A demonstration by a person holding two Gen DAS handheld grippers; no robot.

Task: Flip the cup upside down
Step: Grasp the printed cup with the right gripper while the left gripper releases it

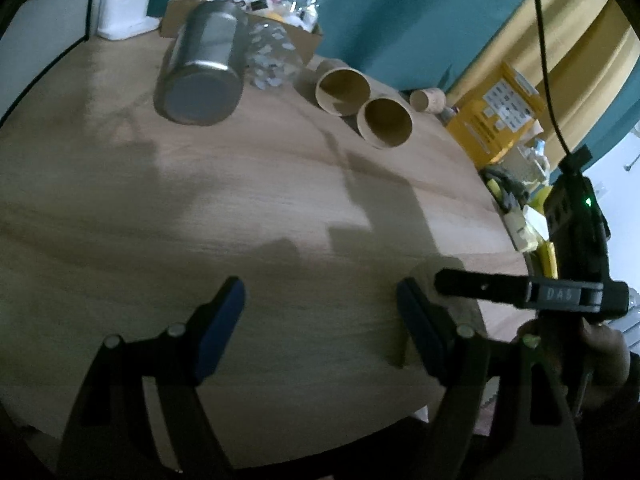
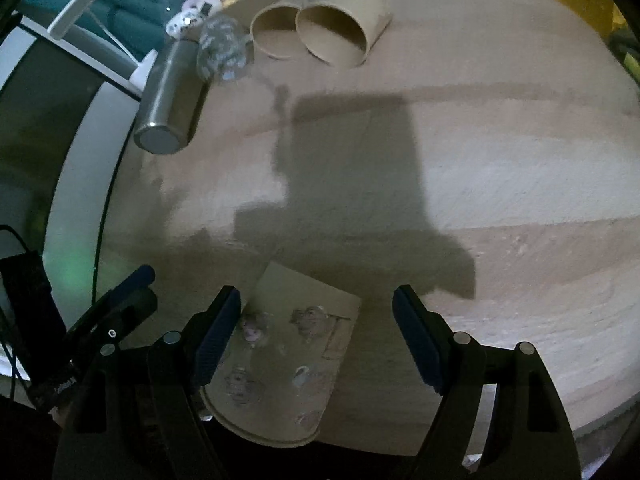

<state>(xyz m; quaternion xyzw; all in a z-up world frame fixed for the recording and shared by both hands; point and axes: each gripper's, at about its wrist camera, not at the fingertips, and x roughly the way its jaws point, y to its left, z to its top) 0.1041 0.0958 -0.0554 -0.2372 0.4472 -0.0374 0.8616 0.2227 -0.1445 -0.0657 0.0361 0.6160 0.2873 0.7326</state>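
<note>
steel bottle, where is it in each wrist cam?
Left wrist: steel bottle upper left of centre on the table, base toward camera.
Right wrist: steel bottle upper left, near the table's left edge.
Shared landmark: the two open paper cups, right of it in both.

Table [image 2: 500, 160]: light wood grain in pale tan bands.
Printed paper cup [image 2: 288, 356]: beige, with small faded cartoon figures in grey and pink.
Two plain paper cups [image 1: 342, 87] and [image 1: 385, 122]: uniform kraft brown, inside and out.
Metal bottle [image 1: 204, 64]: brushed silver-grey.
Transparent bottle [image 2: 222, 46]: clear, with a pattern of small white marks.
Left gripper [image 1: 320, 328] and right gripper [image 2: 318, 338]: black bodies, dark blue finger pads [image 1: 222, 328].
Curtain [image 1: 400, 20]: teal, next to a mustard-yellow panel [image 1: 568, 40].
Box [image 1: 492, 120]: yellow, with a white printed label.
</note>
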